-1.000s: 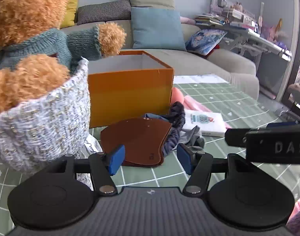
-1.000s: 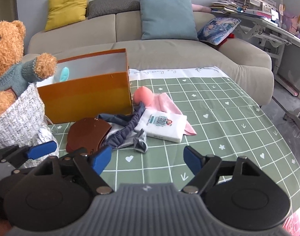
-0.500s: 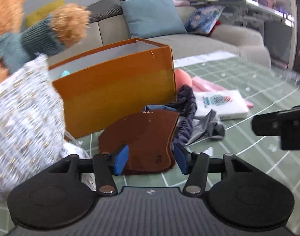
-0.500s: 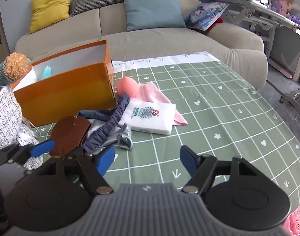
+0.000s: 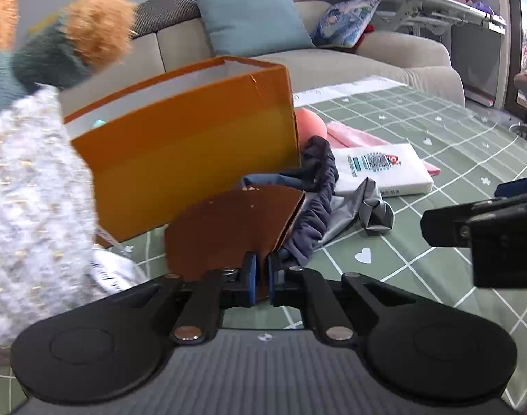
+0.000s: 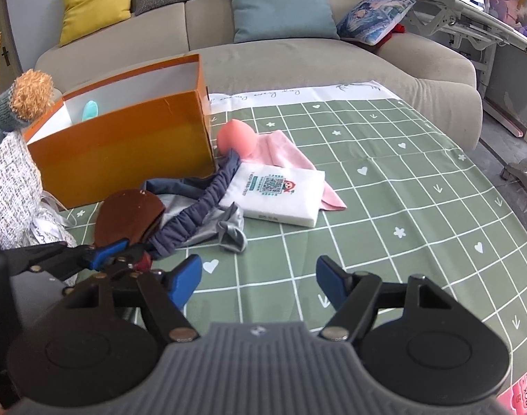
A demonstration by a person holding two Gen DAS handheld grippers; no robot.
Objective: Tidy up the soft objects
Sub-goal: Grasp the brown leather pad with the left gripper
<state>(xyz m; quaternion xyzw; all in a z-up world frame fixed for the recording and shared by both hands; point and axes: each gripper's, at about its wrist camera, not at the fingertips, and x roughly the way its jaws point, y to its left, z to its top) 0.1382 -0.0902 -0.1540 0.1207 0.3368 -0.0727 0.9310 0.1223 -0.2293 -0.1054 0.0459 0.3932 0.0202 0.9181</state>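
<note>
Just in front of the orange box [image 5: 194,159], the left gripper [image 5: 260,278] is closing its jaws on the near edge of the brown leather piece [image 5: 229,228] (lying partly on dark cloth [image 6: 194,207]). Further right, the right gripper [image 6: 258,282] hovers wide, empty, above the desk [image 6: 401,207].

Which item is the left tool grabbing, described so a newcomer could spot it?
Find the orange box on the green checked tablecloth. Just in front of it lies a flat, rounded brown leathery piece, its near edge between the closing pads of the left tool. Unlike the crumpled navy and grey fabric beside it, it is stiff, smooth and brown.
</note>
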